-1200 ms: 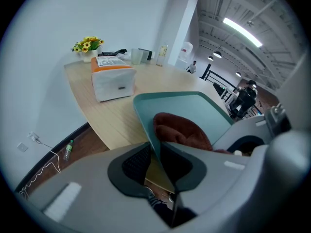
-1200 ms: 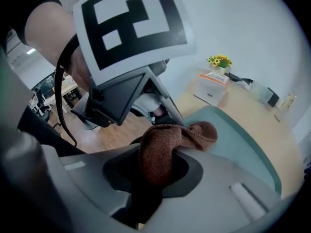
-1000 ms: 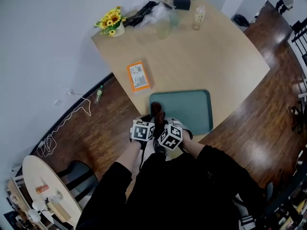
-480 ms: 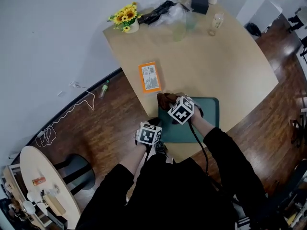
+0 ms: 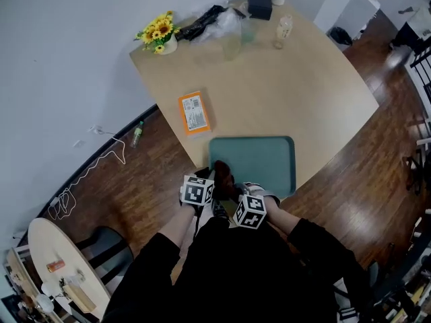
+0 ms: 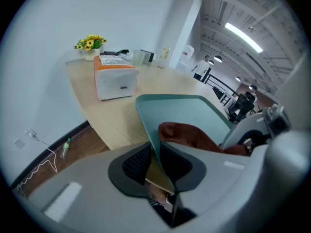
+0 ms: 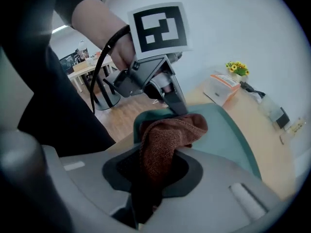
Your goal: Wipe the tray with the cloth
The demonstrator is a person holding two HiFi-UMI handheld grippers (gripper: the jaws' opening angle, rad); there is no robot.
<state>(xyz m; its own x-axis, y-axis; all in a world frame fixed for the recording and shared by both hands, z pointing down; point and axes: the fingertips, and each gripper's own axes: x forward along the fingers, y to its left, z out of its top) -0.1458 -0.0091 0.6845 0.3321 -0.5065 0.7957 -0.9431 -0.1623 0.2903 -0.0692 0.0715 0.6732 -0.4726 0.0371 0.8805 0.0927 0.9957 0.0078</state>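
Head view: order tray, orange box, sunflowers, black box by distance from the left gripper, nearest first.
1. Tray, its near-left edge in the jaws.
2. Orange box, mid-table, left side.
3. Sunflowers, far left corner.
4. Black box, far edge.

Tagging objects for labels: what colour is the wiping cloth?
Reddish-brown, with a knitted texture; the cloth shows best in the right gripper view.

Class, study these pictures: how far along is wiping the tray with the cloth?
Done: the left gripper is clamped on the tray rim, and the right gripper grips the cloth. In hand: the cloth sits at the tray's near left corner. Left: seemingly the rest of the tray surface.
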